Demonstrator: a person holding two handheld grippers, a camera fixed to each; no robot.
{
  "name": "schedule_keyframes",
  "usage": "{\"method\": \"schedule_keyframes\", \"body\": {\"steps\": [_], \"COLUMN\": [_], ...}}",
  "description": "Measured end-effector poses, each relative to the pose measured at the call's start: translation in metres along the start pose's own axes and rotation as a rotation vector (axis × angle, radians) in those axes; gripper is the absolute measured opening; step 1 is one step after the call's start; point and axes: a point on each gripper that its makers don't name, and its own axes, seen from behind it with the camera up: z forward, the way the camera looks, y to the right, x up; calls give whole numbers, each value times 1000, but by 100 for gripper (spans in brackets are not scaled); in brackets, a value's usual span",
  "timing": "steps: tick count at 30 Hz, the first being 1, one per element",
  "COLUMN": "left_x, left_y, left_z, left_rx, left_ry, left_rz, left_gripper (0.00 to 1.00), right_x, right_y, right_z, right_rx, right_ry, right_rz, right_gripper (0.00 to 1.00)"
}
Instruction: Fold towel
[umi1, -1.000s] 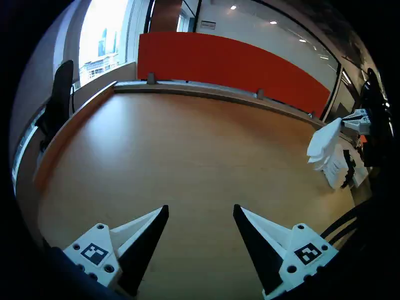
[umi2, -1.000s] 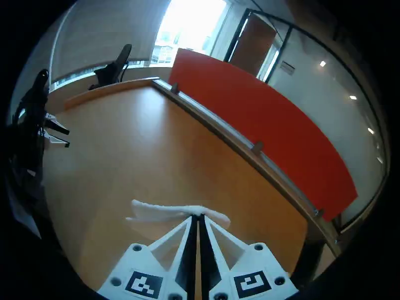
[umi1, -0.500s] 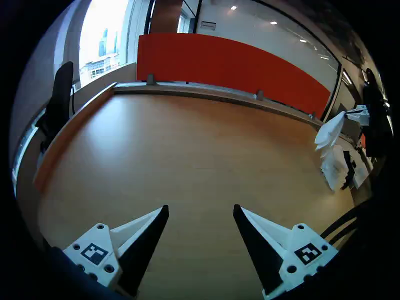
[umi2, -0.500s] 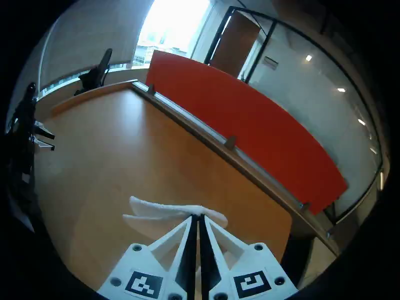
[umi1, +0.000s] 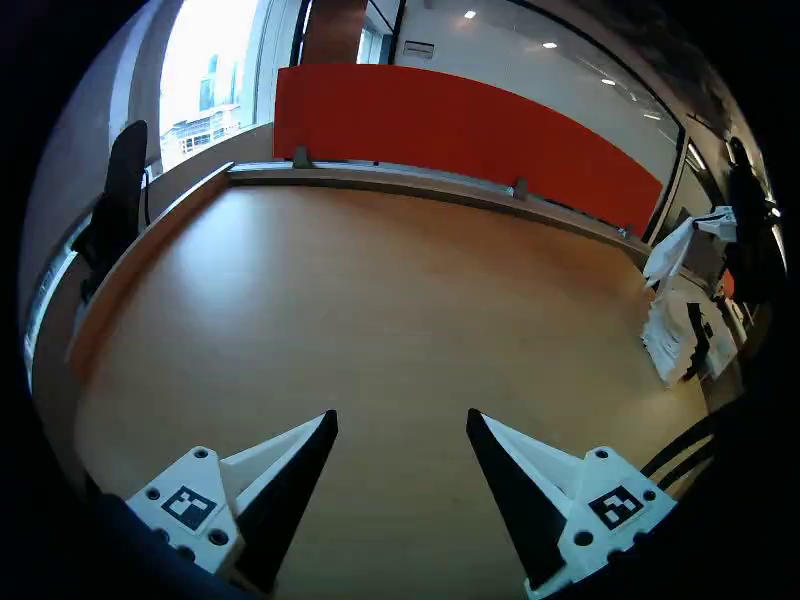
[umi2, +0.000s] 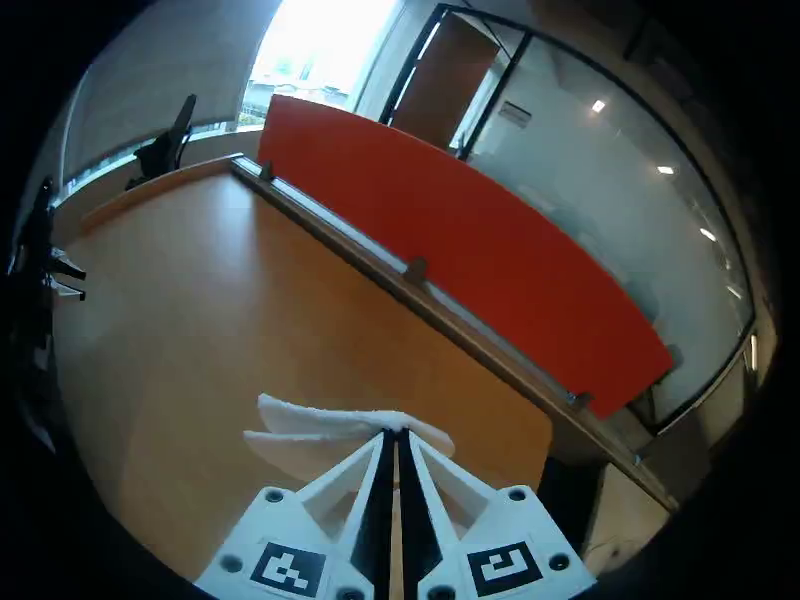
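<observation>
One white towel (umi2: 310, 422) — tight in the right claw (umi2: 397, 436)

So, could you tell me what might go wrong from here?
The shut right gripper alone pinches the white cloth towel, so it may slip free. It hangs bunched near the edge of the wooden table and could drop off it. The open left gripper is far away, holding nothing, so the fold may go crooked.

Office: long wooden desk (umi1: 400, 290), red divider screen (umi1: 450, 125), swivel chair (umi1: 115, 215), glass partition walls (umi2: 610, 210), recessed ceiling lights (umi2: 598, 105).
</observation>
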Motion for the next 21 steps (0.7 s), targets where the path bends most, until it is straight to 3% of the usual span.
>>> {"method": "schedule_keyframes", "body": {"steps": [21], "left_x": [-2], "left_y": [11], "left_z": [-1], "left_rx": [14], "left_ry": [-9], "left_rz": [11], "left_gripper": [96], "right_x": [-11], "right_y": [65], "right_z": [7], "right_rx": [-59], "right_ry": [-25], "right_rz": [34], "right_gripper": [5]}}
